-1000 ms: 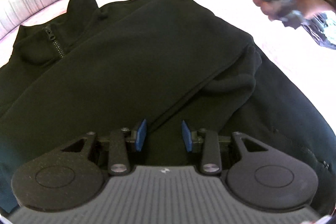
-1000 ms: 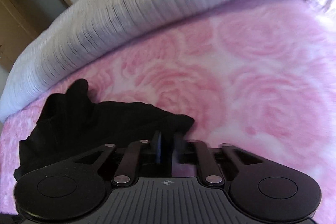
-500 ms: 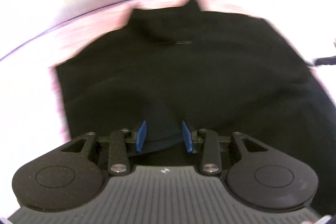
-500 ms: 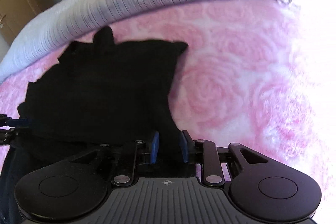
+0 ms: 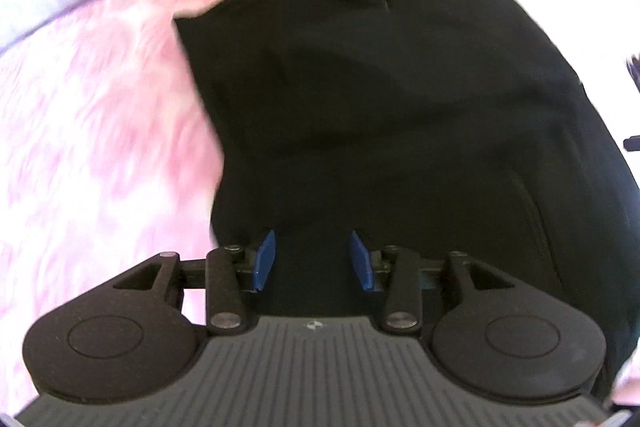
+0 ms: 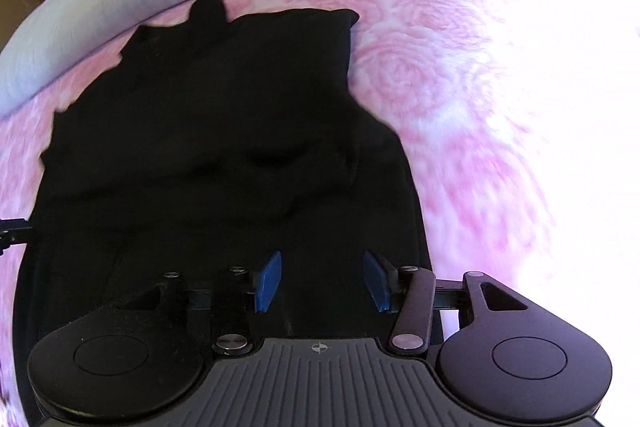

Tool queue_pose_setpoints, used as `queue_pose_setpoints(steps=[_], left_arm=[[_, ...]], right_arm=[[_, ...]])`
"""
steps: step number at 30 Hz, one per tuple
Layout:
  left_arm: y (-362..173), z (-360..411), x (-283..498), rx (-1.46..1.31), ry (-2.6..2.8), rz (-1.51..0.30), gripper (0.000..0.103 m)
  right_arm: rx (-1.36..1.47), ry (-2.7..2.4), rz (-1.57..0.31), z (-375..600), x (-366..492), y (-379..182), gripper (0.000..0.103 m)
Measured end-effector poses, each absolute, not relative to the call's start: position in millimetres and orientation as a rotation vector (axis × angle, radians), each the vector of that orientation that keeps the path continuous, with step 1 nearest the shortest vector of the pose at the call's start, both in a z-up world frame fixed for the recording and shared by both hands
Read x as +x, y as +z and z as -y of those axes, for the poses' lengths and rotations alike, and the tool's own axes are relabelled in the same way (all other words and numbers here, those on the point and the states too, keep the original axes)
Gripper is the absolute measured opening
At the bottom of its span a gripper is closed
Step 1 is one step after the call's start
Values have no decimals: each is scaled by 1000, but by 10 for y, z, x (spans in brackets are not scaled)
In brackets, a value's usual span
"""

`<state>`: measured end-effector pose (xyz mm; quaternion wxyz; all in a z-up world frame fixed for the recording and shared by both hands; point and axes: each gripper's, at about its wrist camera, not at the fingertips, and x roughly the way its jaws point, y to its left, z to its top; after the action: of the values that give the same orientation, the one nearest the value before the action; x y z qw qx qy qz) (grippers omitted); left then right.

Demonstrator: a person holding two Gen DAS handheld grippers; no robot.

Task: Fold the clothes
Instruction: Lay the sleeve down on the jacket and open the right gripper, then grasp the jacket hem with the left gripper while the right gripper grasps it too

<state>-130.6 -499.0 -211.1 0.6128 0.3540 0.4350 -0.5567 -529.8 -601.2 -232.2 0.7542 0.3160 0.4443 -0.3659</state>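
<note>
Both my left tongs (image 5: 311, 259) and right tongs (image 6: 322, 281) gape wide, gripping nothing. The black jacket (image 5: 400, 99) lies beneath and ahead of them on the pink bed (image 6: 500, 87); whether the tips touch it, I cannot tell.

Black fleece zip-collar pullover (image 5: 400, 115) (image 6: 224, 131), lying flat on pink rose-patterned bedspread (image 6: 460, 87), stand-up collar pointing toward grey ribbed bedding, sleeves folded in over the body.
</note>
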Motion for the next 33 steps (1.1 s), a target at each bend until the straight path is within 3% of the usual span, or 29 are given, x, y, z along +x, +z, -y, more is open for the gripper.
queue_pose_setpoints(steps=[3, 5, 10, 21, 27, 33], left_arm=[[-1964, 4657, -1430, 829, -1260, -1042, 48], [-1846, 4471, -1512, 819, -1262, -1057, 55], [-1601, 4085, -1792, 844, -1321, -994, 66], [-1567, 3209, -2701, 1078, -1478, -696, 67], [-1969, 2732, -3334, 1319, -1513, -537, 65], [-2426, 2327, -3630, 1536, -1496, -344, 54]], right_arm=[[694, -834, -1016, 5636, -5384, -2113, 61], [679, -845, -1035, 5413, -5418, -1960, 73], [616, -831, -1059, 4984, -5568, -1701, 78], [331, -663, -1119, 4272, -6009, -1679, 79], [92, -445, -1168, 3830, -6194, -1989, 79], [-55, -294, -1227, 3486, -6410, -2334, 79]])
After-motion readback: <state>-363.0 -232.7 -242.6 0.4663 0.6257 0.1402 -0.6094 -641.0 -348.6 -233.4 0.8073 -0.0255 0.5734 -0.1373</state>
